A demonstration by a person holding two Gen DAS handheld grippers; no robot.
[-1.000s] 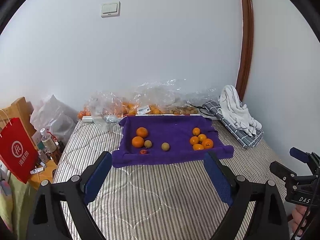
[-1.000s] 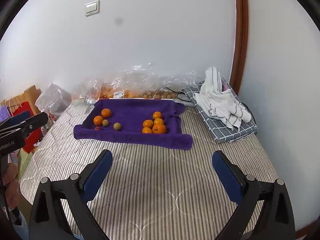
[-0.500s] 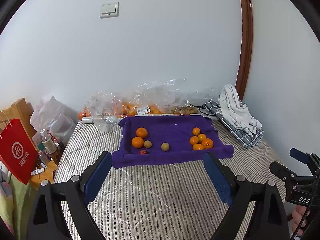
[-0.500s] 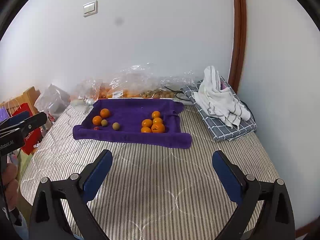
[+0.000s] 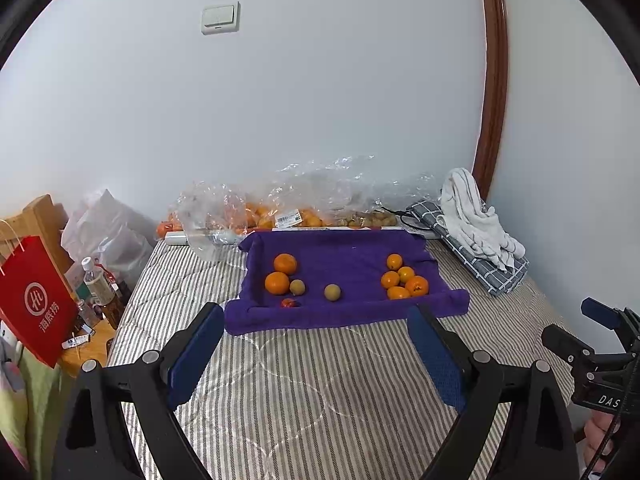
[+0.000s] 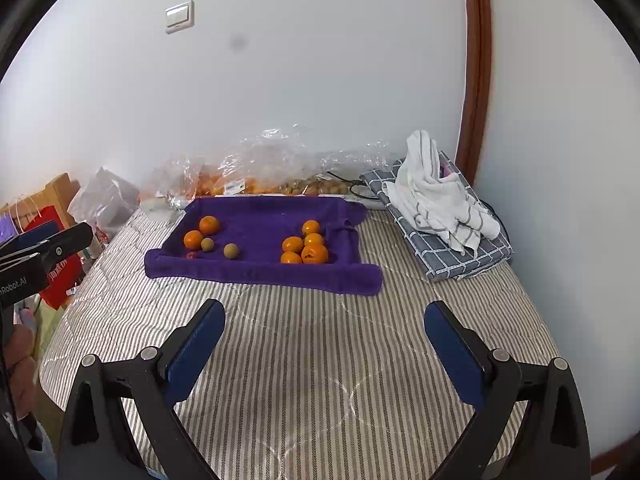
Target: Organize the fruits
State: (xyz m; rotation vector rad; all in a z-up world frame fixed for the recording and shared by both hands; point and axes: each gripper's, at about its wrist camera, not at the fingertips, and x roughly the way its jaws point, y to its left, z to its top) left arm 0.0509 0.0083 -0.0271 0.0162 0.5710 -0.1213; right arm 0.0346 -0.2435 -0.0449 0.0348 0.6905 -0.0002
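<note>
Holding both tools back over the striped mattress (image 6: 304, 360), you are keeping the left gripper (image 5: 316, 344) and the right gripper (image 6: 324, 344) spread wide, with nothing between the pads. The fruit is lying on the purple towel (image 5: 344, 252): five oranges (image 5: 402, 278) are bunching together at its right end, while two larger oranges (image 5: 281, 274), two dull brownish fruits (image 5: 314, 289) and one small red fruit (image 5: 289, 303) are sitting loosely at its left. By my judgement, that layout is fitting either a sort partly under way or one already settled by kind; the pictures are not deciding it. Any further pick is calling for a long reach forward.
</note>
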